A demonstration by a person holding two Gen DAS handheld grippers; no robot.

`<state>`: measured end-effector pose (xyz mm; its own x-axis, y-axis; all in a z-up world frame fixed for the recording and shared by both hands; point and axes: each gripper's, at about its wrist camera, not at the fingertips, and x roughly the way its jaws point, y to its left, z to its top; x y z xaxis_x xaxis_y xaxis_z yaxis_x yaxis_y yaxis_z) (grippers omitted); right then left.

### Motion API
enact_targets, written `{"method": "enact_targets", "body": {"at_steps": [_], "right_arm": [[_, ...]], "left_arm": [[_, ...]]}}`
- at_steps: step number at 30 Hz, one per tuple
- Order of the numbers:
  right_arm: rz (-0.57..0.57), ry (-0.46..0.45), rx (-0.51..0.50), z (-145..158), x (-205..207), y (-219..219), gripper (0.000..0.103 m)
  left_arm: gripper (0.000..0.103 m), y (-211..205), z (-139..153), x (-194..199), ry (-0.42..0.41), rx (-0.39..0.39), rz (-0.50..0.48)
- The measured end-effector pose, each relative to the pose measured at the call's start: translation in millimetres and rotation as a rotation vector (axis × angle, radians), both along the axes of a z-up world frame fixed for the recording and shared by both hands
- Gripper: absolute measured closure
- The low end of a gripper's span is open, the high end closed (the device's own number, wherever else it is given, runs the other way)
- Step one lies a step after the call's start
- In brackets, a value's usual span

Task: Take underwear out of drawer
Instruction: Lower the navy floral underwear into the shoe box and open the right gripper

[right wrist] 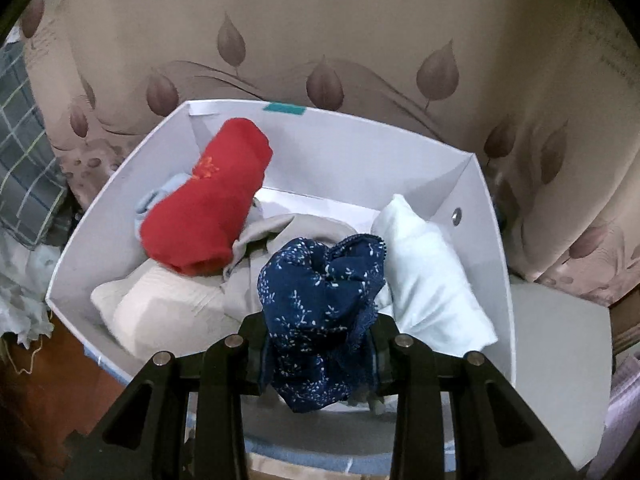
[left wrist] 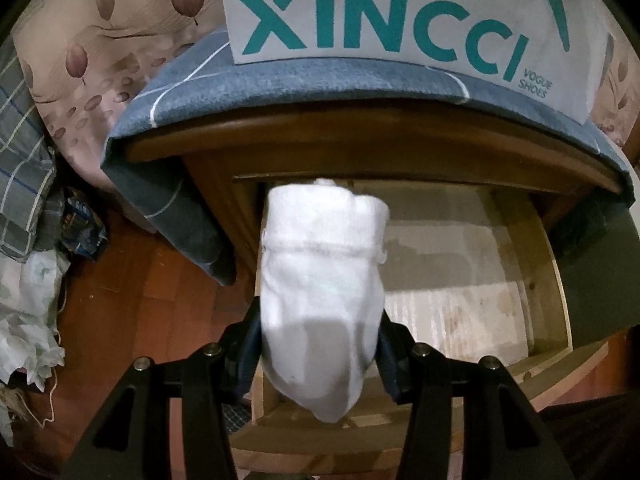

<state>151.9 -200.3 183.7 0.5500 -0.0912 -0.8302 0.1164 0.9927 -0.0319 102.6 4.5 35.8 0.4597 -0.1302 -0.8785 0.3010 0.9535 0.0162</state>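
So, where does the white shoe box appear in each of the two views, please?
Left wrist view: the white shoe box is at the top centre, on the blue cloth, side lettering showing.
Right wrist view: the white shoe box fills the centre, seen from above, open, holding rolled garments.
Shared landmark: the leaf-patterned fabric behind the box.

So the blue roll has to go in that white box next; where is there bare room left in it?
The white box is bare along its back wall, between the red roll and the white bundle. The front is crowded: cream bundle, grey cloth and the blue roll in the right tongs.
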Motion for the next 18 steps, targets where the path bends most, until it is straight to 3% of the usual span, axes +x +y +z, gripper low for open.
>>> {"method": "enact_targets", "body": {"at_steps": [3,9,13,16,18], "right_arm": [[-0.02,0.014,0.018,-7,11,-4,0.071],[-0.038,0.044,-0.04,-21,31,2,0.069],[-0.003,0.018,-0.081,-17,25,14,0.062],[0.016,-0.003,-0.046,-11,17,14,0.052],[0.018,-0.019,-0.062,-7,12,17,0.05]], "left_arm": [[0.053,0,1,0,0.002,-0.008,-0.002],[0.053,-1,2,1,-0.004,-0.008,0.0],[0.053,0,2,2,-0.001,-0.013,0.003],[0.053,-1,3,1,-0.009,-0.006,0.004],[0.053,-1,4,1,-0.011,-0.01,0.004]]}}
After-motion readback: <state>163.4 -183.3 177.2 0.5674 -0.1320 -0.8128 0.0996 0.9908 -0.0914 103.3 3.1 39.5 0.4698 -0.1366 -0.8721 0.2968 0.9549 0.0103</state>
